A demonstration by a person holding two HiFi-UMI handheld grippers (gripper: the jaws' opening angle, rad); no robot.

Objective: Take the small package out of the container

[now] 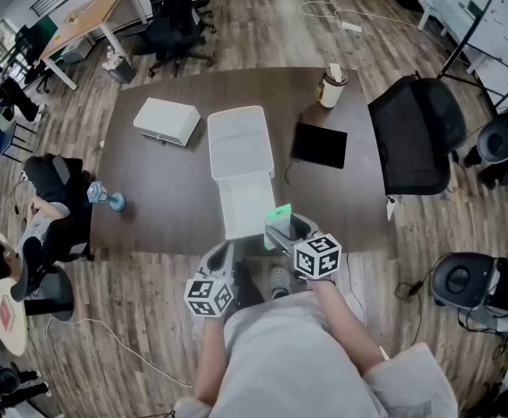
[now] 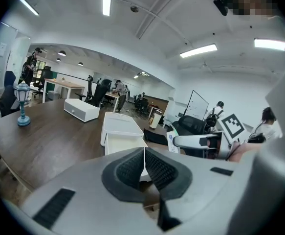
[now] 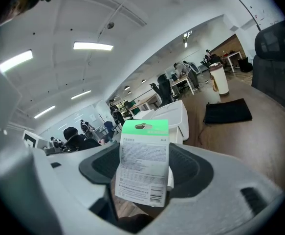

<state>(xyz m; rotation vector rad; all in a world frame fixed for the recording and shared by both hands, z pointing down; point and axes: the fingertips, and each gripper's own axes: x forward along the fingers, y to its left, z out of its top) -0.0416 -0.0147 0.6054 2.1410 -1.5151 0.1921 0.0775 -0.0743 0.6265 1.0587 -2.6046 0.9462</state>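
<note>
Dark tabletop lay before us, the white container open on it. Our right gripper clamped the small package upright beside the container's near right corner. Our left gripper was closed and empty.

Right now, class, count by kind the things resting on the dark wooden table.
White plastic boxes: 2, the closed flat box and the open container
Black flat pad: 1
Lidded beige cup: 1
Blue lantern ornament: 1
Total: 5

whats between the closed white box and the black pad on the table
The open white container: its flipped-back lid sits between the closed white box and the black pad, clearest in the head view.
</note>
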